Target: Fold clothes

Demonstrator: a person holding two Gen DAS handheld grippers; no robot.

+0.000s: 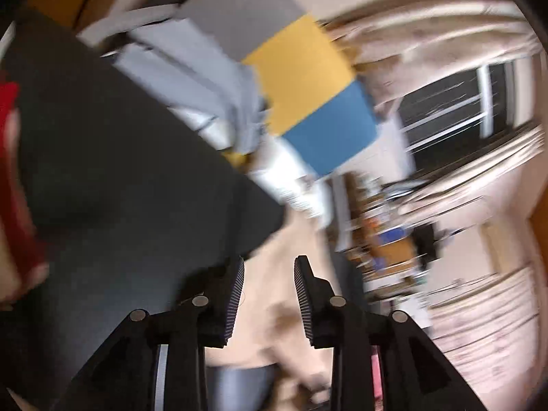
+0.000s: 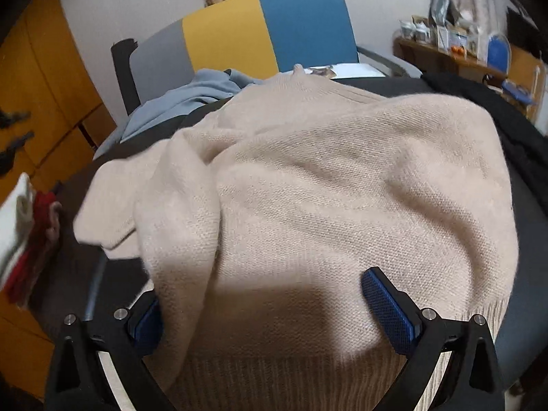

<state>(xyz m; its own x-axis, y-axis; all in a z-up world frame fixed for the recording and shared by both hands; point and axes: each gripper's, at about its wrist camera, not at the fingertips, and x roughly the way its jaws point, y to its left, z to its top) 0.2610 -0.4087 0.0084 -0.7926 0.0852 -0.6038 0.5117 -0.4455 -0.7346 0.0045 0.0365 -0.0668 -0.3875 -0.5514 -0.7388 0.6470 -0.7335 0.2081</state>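
Your right fingers (image 2: 387,311), blue mesh pads, spread wide over the beige knit sweater (image 2: 308,185), gripping nothing.
Your left gripper (image 1: 269,274) shows ribbed black pads parted, nothing between; that view is blurred. The sweater lies rumpled on a dark round table (image 2: 534,311), ribbed hem nearest you, a grey-blue garment (image 2: 178,102) behind it beside a grey, yellow and blue panelled chair back (image 2: 260,30).

text: none legible | labels: none | brands: none | numbers: none | left view blurred
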